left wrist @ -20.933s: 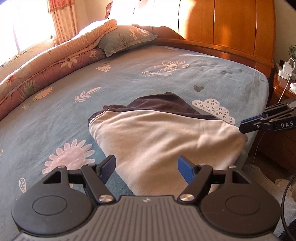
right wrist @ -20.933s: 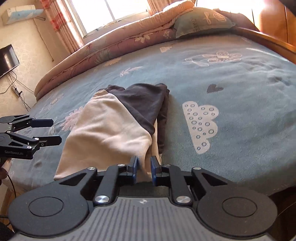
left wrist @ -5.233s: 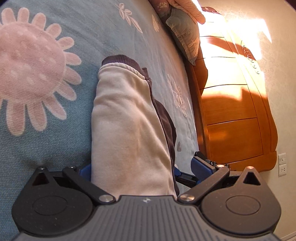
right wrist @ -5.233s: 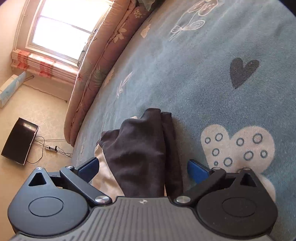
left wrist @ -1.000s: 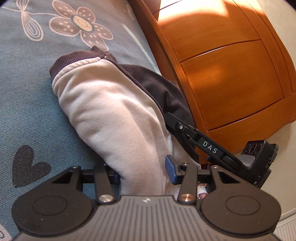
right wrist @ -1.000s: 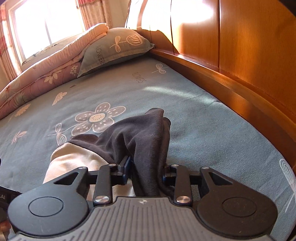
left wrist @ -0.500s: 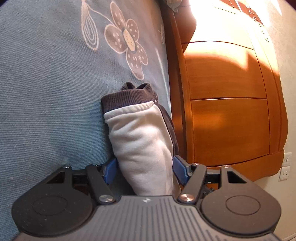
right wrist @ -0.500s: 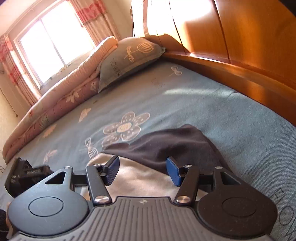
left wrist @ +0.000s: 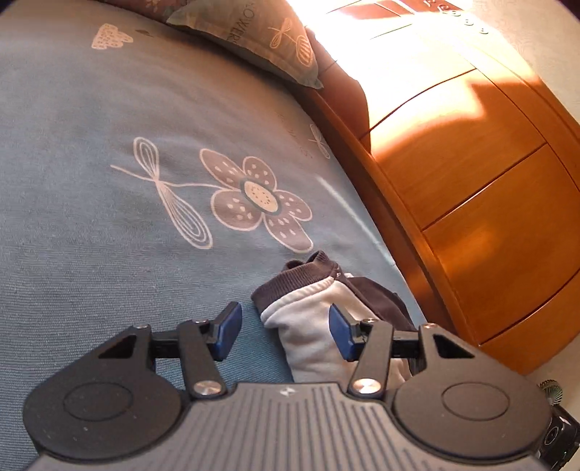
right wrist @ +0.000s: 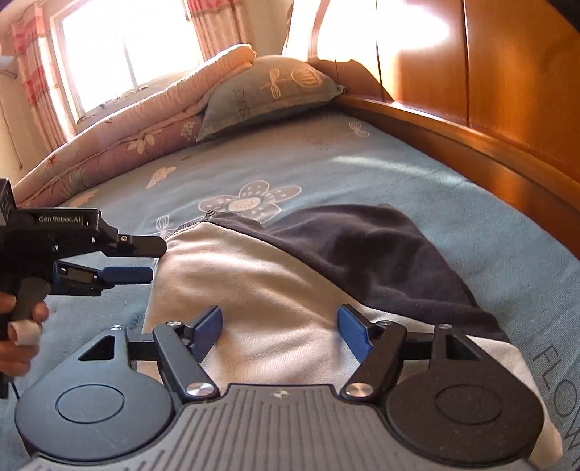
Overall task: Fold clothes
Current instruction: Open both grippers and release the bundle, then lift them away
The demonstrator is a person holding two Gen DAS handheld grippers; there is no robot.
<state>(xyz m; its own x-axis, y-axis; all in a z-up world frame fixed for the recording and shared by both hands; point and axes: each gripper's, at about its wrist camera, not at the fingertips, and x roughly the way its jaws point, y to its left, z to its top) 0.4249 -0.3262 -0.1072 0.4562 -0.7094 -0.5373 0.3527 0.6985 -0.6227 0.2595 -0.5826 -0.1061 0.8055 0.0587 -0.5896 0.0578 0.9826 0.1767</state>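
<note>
Two views, taken in order.

Left wrist view: left gripper (left wrist: 282, 335) angled down over the bed sheet (left wrist: 90, 224), close to the wooden headboard (left wrist: 482, 203). Jaws closing but apart, blue pads clear of the cloth. Folded garment (left wrist: 311, 326) lying on the sheet between and beyond the fingers, nearer the right-hand pad; whether that pad touches the cloth cannot be told. Cream fleece body, soft and matte, with a dark brown ribbed cuff at the far end and dark fabric on the headboard side. Sheet of blue-grey woven cloth printed with a pale flower and a dragonfly outline. Pillow (left wrist: 253, 32) at the top, grey-green, printed with a dragonfly. Headboard of glossy orange wood in curved panels, sunlit.

Right wrist view: right gripper (right wrist: 279, 331) tilted down over the near part of the garment (right wrist: 275, 290), jaws opening and set wide, nothing pinched. Cream panel below the fingers, dark panel draped across the far right side. Left gripper (right wrist: 145, 259) reaching in level from the left edge, tips just beside the garment's left border, held by a hand (right wrist: 18, 326) around a grey grip. Rolled pink floral quilt (right wrist: 119, 145) and pillow (right wrist: 268, 90) at the far end, bright window (right wrist: 127, 47) with checked curtains behind.
</note>
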